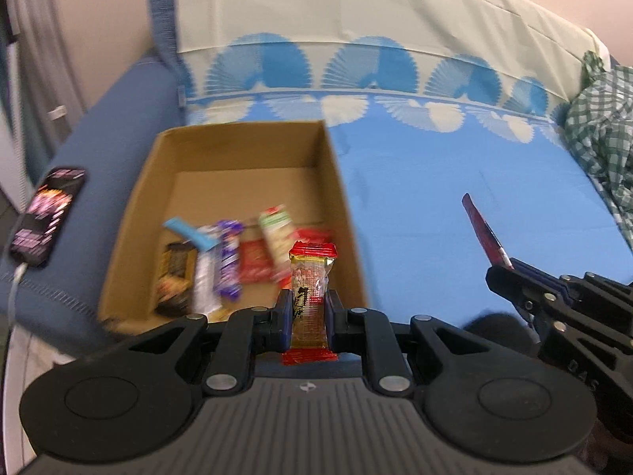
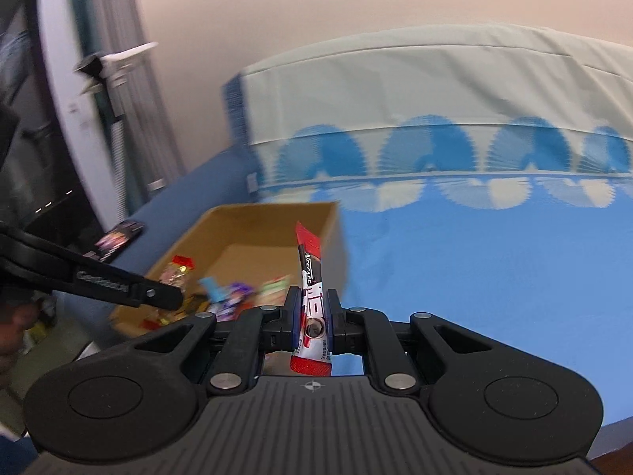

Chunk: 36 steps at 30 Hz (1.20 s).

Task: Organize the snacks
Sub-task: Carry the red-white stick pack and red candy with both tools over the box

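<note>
Blue was basically everywhere: a bed (image 1: 455, 206) with a bright blue sheet filled the middle and right of the left wrist view, its fan-patterned band running under a pale cream pillow (image 1: 356, 12) at the top. Peach wall behind it. An open cardboard box (image 1: 344, 206) sat left of centre with a blurry row of snack packs (image 1: 225, 261) lying on its floor. A lit-up phone (image 1: 47, 217) lay on the darker blue edge at far left, and green checked cloth (image 1: 601, 138) was bunched at the right edge. The left gripper (image 1: 308, 308) was clamped on a clear peanut packet (image 1: 310, 277) just in front of the box, and the right gripper (image 2: 312, 308) was pinching a red-and-white stick sachet (image 2: 310, 269), standing upright.
</note>
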{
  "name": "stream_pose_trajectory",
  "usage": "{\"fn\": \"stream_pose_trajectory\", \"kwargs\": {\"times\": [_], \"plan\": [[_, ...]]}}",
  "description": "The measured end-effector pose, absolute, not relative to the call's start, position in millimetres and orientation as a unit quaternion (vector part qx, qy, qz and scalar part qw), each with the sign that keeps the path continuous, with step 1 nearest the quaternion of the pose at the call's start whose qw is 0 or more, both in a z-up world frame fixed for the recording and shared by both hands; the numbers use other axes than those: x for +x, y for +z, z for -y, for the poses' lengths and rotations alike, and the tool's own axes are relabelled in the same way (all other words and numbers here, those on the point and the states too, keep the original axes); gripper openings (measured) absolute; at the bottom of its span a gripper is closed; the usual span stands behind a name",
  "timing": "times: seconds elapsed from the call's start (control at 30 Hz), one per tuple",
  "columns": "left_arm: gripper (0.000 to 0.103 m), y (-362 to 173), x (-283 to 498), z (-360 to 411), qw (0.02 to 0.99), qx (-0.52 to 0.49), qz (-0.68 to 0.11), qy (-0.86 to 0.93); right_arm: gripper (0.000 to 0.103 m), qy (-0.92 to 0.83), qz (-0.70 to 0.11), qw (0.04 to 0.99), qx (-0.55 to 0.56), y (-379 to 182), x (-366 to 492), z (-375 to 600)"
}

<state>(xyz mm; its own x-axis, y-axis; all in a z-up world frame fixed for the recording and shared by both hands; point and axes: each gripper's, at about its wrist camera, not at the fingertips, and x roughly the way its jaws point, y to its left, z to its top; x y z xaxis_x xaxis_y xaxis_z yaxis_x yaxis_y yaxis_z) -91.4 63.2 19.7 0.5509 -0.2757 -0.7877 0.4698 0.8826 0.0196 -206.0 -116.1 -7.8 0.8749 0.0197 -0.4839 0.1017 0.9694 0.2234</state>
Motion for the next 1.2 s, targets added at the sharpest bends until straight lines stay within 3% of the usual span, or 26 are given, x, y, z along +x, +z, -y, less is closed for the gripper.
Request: {"fn": "stream_pose_trajectory", "kwargs": {"times": [0.43, 1.2], "plan": [[0.018, 25.4, -141.9, -133.5, 0.891, 0.097, -0.405, -0.182, 0.012, 0.023, -0.249, 0.967, 0.055, 3.4, -242.8, 33.3], [0.018, 27.0, -144.3, -145.2, 0.893, 0.076, -0.404, -0.184, 0.013, 0.03, -0.256, 0.966, 0.022, 7.3, -243.4, 18.8]]}}
